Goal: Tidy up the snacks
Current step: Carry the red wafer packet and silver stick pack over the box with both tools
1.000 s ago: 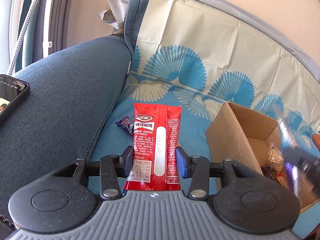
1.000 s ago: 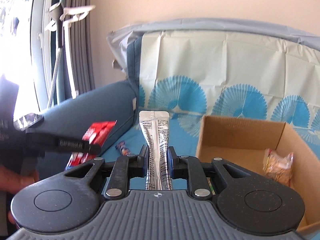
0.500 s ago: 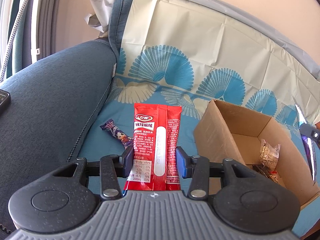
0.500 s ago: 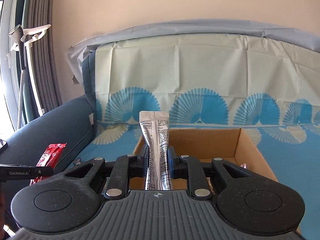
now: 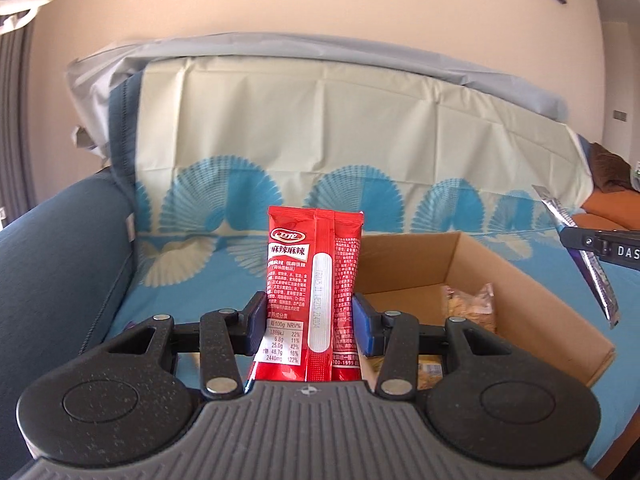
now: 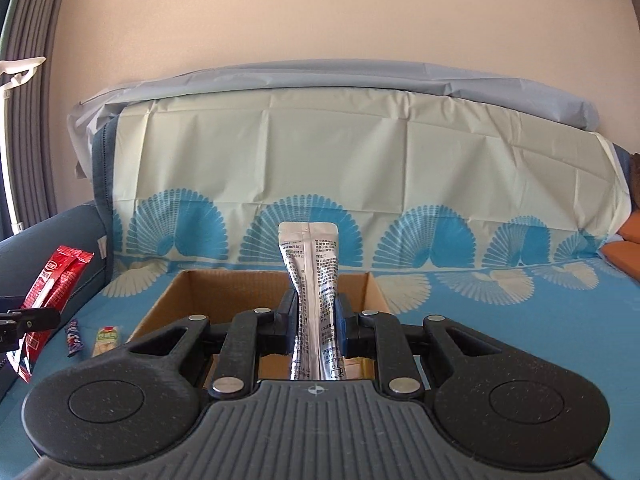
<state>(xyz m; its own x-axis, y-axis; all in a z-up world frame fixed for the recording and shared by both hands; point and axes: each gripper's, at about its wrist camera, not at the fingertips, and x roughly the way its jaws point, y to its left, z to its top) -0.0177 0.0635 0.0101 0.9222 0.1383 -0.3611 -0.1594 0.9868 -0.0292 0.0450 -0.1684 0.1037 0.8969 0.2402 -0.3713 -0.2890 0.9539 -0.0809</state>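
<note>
My left gripper [image 5: 307, 320] is shut on a red snack packet [image 5: 314, 280] that stands upright between its blue pads, in front of the left part of an open cardboard box [image 5: 576, 320]. In the right wrist view my right gripper [image 6: 316, 326] is shut on a silver foil sachet [image 6: 312, 280], held over the near side of the same box [image 6: 208, 296]. A clear bag of snacks [image 5: 470, 308] lies inside the box. The other gripper's silver sachet [image 5: 580, 248] shows at the right edge of the left view. The red packet [image 6: 52, 288] shows at the left edge of the right view.
The box sits on a sofa seat under a blue and cream fan-patterned cover [image 6: 500, 304]. A small purple wrapped sweet [image 6: 74, 336] and a pale snack bar [image 6: 105, 340] lie on the seat left of the box. The dark blue armrest [image 5: 56, 256] rises at left.
Both grippers have swung to the right with their packets, from the armrest side towards the box. The box now lies straight ahead of the right gripper. Neither grip has changed.
</note>
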